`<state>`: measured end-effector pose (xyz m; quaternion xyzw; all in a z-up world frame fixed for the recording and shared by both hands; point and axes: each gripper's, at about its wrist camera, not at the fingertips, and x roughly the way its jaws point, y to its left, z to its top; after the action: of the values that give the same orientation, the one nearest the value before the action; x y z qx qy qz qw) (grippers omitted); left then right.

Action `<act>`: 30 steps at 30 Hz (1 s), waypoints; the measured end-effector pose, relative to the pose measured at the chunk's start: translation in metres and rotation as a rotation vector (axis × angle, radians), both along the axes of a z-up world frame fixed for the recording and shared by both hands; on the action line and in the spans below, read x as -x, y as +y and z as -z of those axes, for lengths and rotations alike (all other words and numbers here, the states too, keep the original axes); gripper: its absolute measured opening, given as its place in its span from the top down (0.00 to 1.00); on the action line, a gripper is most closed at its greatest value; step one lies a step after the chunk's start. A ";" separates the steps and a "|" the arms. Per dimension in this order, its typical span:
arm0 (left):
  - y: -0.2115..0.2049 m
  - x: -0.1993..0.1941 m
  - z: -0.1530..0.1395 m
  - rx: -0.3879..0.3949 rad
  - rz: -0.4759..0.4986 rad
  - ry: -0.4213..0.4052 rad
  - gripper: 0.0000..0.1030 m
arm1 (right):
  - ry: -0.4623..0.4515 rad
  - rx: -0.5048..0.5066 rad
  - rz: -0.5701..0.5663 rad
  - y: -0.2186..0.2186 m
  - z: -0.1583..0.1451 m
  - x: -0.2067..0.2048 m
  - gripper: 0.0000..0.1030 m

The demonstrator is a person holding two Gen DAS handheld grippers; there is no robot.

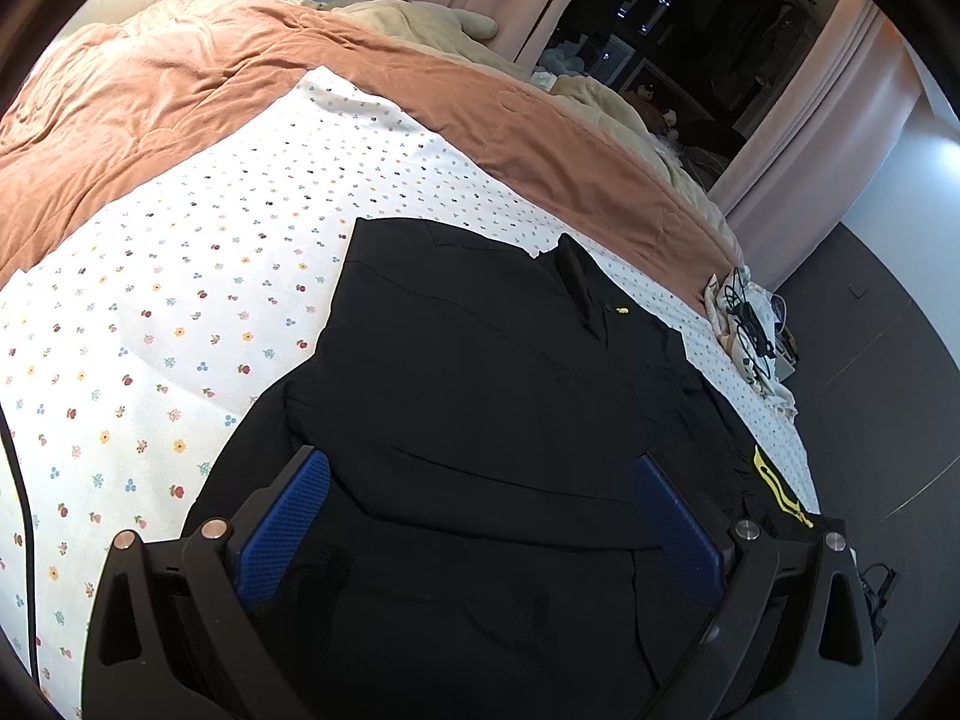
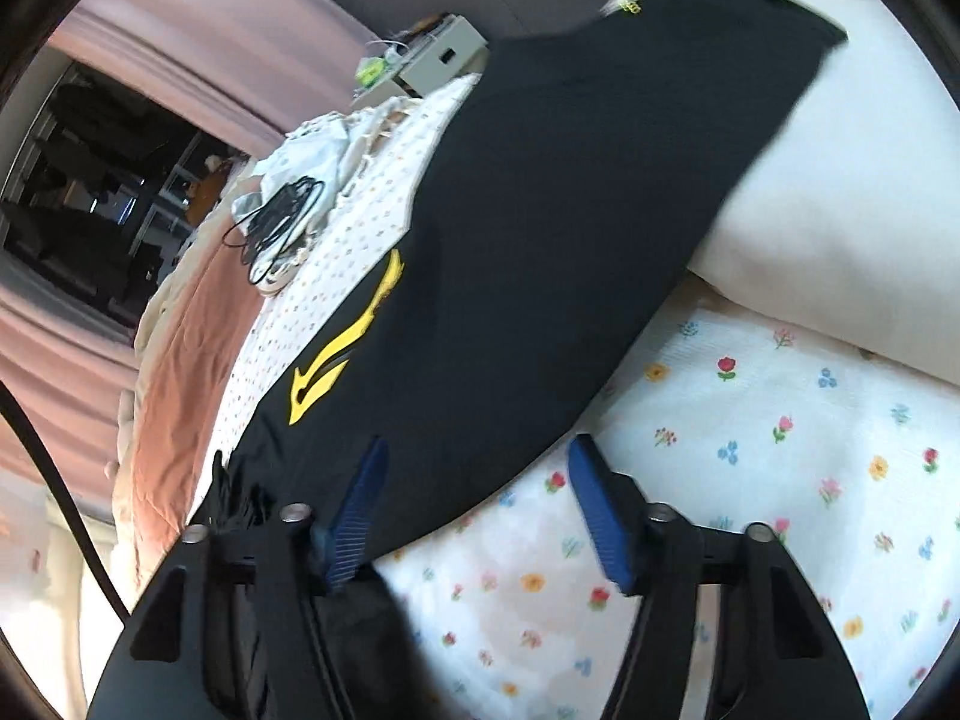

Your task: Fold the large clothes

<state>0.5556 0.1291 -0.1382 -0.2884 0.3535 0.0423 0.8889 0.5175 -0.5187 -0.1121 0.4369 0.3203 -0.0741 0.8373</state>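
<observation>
A black garment (image 1: 480,360) with a yellow logo (image 1: 774,480) lies spread on the flowered bed sheet (image 1: 180,300). My left gripper (image 1: 480,459) hovers over the garment's near part. Its blue pads (image 1: 288,528) stand wide apart and hold nothing, so it is open. In the right wrist view the same garment (image 2: 570,210) runs away toward the top right, its yellow logo (image 2: 342,348) near the left edge. My right gripper (image 2: 477,447) is partly open with the garment's near edge lying between its fingers. The pads (image 2: 600,516) do not press on the cloth.
An orange-pink quilt (image 1: 180,90) covers the far part of the bed, with a plush toy (image 1: 432,18) beyond it. A tangle of black cables (image 2: 276,222) sits on crumpled cloth at the bed's edge. A cream pillow (image 2: 810,210) lies under the garment's far end. Dark floor (image 1: 870,360) lies to the right.
</observation>
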 end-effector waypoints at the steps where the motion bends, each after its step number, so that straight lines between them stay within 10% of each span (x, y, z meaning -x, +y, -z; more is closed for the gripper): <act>1: -0.001 -0.001 0.001 -0.003 0.001 0.004 0.00 | -0.005 -0.009 0.006 -0.005 0.001 -0.001 0.50; 5: -0.002 -0.003 0.003 -0.006 0.006 0.010 0.00 | -0.029 0.015 0.041 -0.022 0.001 -0.013 0.58; 11: -0.005 -0.004 0.003 -0.009 0.015 0.009 0.00 | -0.120 -0.014 0.058 -0.027 0.012 -0.012 0.98; 18: -0.002 0.000 0.001 0.017 0.008 -0.009 0.00 | -0.361 0.021 -0.016 0.005 -0.049 0.008 1.00; 30: 0.008 0.007 -0.009 0.085 0.000 -0.052 0.00 | -0.516 0.026 -0.265 0.123 -0.130 0.014 1.00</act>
<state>0.5484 0.1374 -0.1297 -0.3268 0.3318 0.0198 0.8847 0.5036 -0.3957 0.0182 0.3848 0.1502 0.1454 0.8990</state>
